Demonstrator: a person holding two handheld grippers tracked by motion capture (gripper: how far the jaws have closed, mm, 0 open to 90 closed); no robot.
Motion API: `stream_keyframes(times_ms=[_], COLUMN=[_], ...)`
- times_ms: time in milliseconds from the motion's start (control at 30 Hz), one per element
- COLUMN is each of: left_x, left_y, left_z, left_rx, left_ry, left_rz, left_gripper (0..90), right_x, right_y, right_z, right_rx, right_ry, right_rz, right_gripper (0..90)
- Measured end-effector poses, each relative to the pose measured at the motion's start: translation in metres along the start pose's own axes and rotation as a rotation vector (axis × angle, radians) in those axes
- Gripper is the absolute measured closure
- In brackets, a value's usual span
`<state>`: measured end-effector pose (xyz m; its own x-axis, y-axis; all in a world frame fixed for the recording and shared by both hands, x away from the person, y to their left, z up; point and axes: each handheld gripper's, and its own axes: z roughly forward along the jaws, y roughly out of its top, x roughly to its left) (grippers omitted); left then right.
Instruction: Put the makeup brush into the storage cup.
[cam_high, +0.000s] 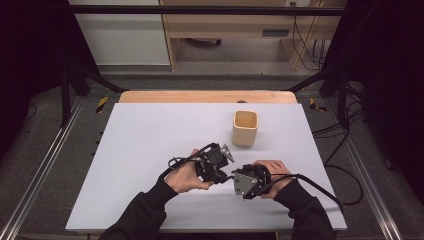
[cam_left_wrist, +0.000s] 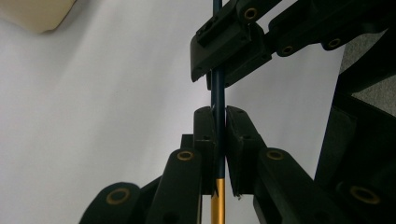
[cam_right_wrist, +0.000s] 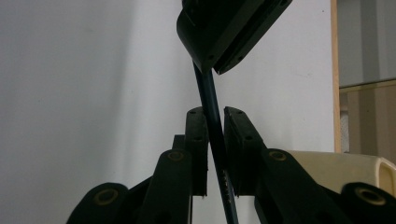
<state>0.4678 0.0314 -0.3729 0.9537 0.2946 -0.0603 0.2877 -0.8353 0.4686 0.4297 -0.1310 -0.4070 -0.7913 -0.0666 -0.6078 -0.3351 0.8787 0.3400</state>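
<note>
Left gripper (cam_left_wrist: 219, 140) jaws clamp a thin dark pen (cam_left_wrist: 218, 93); right gripper (cam_right_wrist: 215, 140) jaws grip the same pen beyond them, above the worktop (cam_high: 150, 140).

Grey carpet floor (cam_high: 50, 150); wooden shelving (cam_high: 225, 25) behind; black frame posts (cam_high: 65, 90).
</note>
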Motion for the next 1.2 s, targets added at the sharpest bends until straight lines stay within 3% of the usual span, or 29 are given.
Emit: stream_keyframes(times_ms=[200, 233, 600, 700, 867, 933, 1067, 1200], left_x=[0.000, 0.001, 0.000, 0.001, 0.004, 0.006, 0.009, 0.011], left_y=[-0.001, -0.001, -0.003, -0.006, -0.012, -0.015, -0.023, -0.032], left_z=[-0.005, -0.005, -0.011, -0.015, -0.026, -0.030, -0.034, -0.039], left_rx=[-0.017, -0.018, -0.034, -0.060, -0.119, -0.137, -0.200, -0.234], left_ry=[-0.006, -0.004, 0.024, 0.039, 0.082, 0.097, 0.129, 0.149], left_rz=[0.000, 0.010, 0.048, 0.050, 0.049, 0.051, 0.031, 0.020], left_gripper=[82.4, 82.4, 80.5, 74.5, 61.3, 57.1, 47.5, 39.6], right_x=[0.000, 0.001, -0.002, -0.002, -0.005, -0.005, -0.007, -0.007], right_y=[0.000, 0.000, 0.000, -0.001, -0.003, -0.003, -0.005, -0.008], right_z=[-0.002, -0.002, -0.001, -0.002, -0.001, 0.000, 0.001, 0.002], right_rx=[-0.008, -0.011, -0.033, -0.015, -0.017, -0.006, 0.003, 0.016], right_ry=[0.002, 0.005, 0.028, 0.027, 0.033, 0.037, 0.043, 0.048], right_rz=[-0.020, -0.002, 0.007, 0.040, 0.053, 0.089, 0.115, 0.148], right_gripper=[82.8, 83.1, 84.7, 84.6, 84.6, 84.6, 84.6, 84.6])
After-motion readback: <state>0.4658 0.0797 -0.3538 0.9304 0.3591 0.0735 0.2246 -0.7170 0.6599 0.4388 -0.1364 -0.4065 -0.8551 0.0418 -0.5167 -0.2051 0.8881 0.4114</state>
